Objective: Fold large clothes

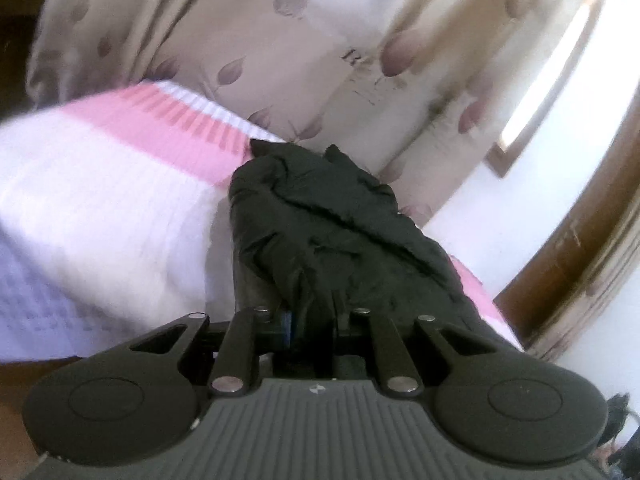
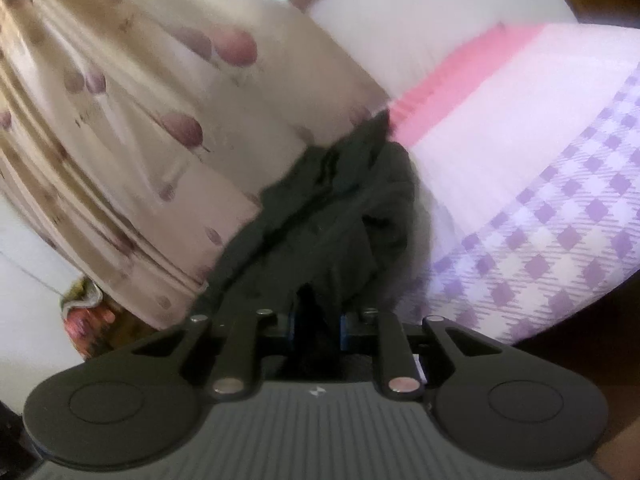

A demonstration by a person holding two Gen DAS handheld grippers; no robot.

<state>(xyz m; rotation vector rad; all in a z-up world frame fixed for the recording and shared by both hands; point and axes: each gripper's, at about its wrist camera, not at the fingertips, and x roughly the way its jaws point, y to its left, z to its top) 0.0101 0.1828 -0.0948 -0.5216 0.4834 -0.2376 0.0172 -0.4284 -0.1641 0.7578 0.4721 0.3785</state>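
A black garment [image 1: 328,232] is bunched up in front of my left gripper [image 1: 314,312], whose jaws are closed on its fabric; the fingertips are buried in the cloth. In the right wrist view the same black garment [image 2: 320,216] hangs bunched over my right gripper [image 2: 318,312], which is also shut on it. The garment is lifted above a bed with a pink, white and lilac checked cover [image 1: 100,200], also seen in the right wrist view [image 2: 540,208]. Both views are motion-blurred.
A beige curtain with mauve leaf print [image 1: 280,60] hangs behind the bed, also in the right wrist view [image 2: 140,120]. A bright window [image 1: 560,60] and a brown wooden frame [image 1: 580,248] are at right. Colourful cloth [image 2: 84,312] lies low left.
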